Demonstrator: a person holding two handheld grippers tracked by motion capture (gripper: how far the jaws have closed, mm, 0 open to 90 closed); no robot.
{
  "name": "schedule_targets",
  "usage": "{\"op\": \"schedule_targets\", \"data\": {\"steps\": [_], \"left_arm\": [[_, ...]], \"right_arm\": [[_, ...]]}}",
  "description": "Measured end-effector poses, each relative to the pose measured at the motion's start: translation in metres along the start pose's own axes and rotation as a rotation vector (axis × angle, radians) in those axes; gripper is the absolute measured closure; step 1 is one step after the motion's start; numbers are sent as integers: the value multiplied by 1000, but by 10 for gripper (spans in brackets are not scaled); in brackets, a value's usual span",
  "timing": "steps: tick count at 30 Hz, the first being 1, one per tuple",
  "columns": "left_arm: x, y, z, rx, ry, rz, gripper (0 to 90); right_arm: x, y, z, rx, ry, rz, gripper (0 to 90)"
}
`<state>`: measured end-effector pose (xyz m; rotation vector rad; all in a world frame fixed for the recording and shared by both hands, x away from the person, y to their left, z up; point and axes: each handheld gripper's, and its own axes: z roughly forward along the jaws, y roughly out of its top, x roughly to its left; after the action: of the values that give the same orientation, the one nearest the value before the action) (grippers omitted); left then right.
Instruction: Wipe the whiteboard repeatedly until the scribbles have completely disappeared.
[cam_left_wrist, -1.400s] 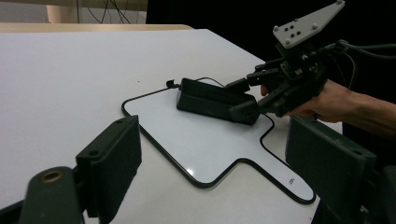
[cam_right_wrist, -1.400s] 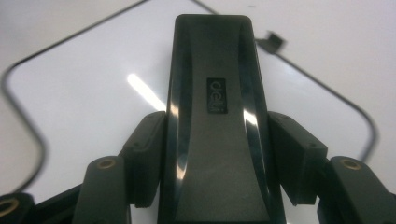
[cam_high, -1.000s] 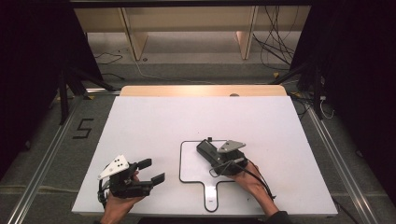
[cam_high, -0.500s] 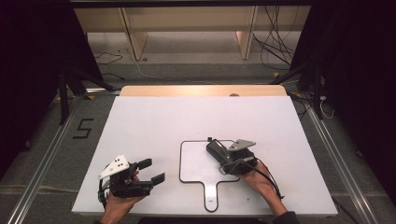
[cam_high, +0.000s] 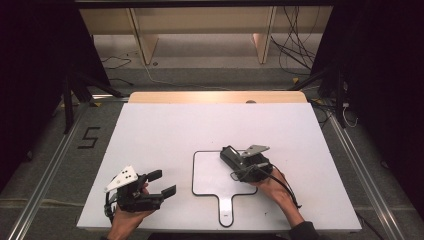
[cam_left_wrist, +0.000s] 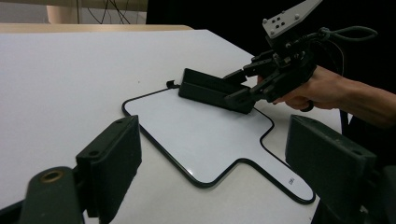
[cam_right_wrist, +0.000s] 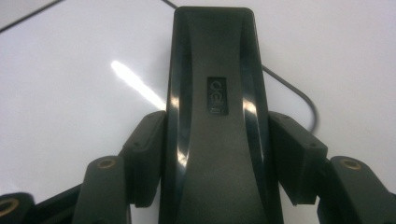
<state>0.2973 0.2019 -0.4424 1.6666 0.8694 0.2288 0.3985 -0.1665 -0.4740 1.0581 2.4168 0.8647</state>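
black plastic, glossy and long with a raised spine and a small embossed label, the whiteboard eraser (cam_right_wrist: 217, 116) sits pinched between the jaws of the right gripper (cam_high: 239, 161), pads pressing both long sides. it rests on the small handled whiteboard (cam_high: 210, 175), near the board's far right corner. to wipe well, i judge the eraser's underside should stay flat on the board, pressure even, strokes inside the black rim. left gripper (cam_high: 159, 183) hovers beside the board over the white table (cam_high: 165, 130), jaws spread, holding nothing; it could pin the board's handle against sliding.
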Motion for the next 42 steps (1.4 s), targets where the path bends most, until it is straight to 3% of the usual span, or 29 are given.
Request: {"op": "schedule_targets", "data": {"steps": [3, 5, 11, 18, 20, 23, 28, 30, 38, 42], "left_arm": [[0, 0, 1, 1, 1, 3, 179], [0, 0, 1, 1, 1, 2, 179], [0, 0, 2, 4, 0, 1, 179], [0, 0, 2, 3, -4, 1, 179], [0, 0, 1, 3, -3, 3, 179], [0, 0, 1, 2, -3, 5, 179], [0, 0, 2, 3, -2, 1, 179], [-1, 0, 3, 3, -2, 3, 179], [0, 0, 2, 2, -4, 2, 179], [0, 0, 2, 2, -3, 2, 179]], "right_arm": [[-8, -5, -4, 1, -11, 34, 412], [-8, -7, -5, -2, -18, 31, 412], [10, 1, -2, 14, 29, -30, 412], [20, 18, 12, 14, 70, -62, 412], [17, 19, 12, 22, 67, -65, 412], [8, 15, 8, 39, 33, -32, 412], [-4, 6, 2, 37, 21, 1, 412], [1, 8, 2, 41, 15, -16, 412], [34, 13, 5, 27, 100, -106, 412], [34, 15, 6, 29, 108, -105, 412]]}}
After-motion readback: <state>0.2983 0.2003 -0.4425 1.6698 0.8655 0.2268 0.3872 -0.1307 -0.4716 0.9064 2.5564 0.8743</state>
